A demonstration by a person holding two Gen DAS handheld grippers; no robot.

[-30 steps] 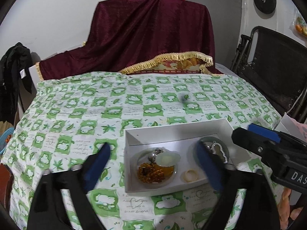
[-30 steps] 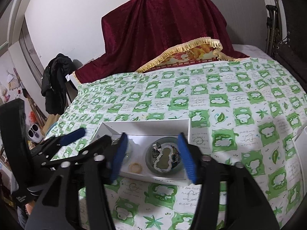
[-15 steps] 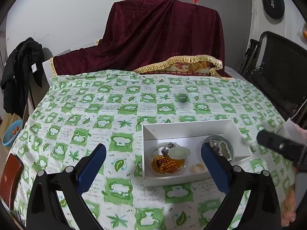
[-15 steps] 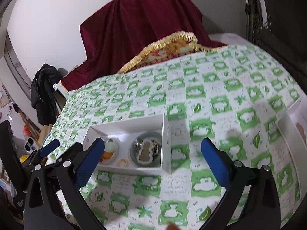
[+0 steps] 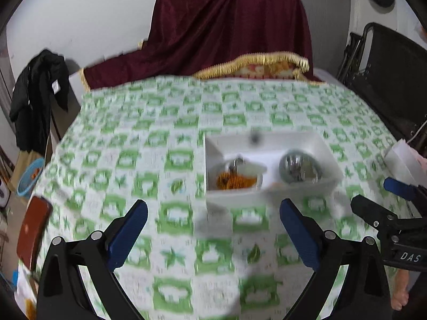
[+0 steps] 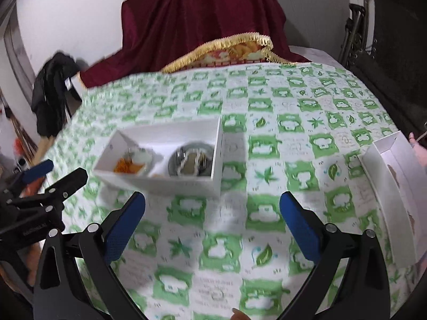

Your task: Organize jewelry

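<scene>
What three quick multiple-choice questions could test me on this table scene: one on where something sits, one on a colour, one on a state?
1. Where is the orange beaded jewelry?
A. Left dish inside the white box
B. On the tablecloth
C. In a gripper

2. What colour are the gripper finger pads?
A. Red
B. Blue
C. Yellow

3. The right hand-held gripper is:
A. Shut on a ring
B. Shut, empty
C. Open, empty

Answers: 1 A, it lies in the left dish; 2 B, pads show blue; 3 C, fingers are spread over bare tablecloth.

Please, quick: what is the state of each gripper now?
Left gripper: open, holding nothing.
Right gripper: open, holding nothing.
</scene>
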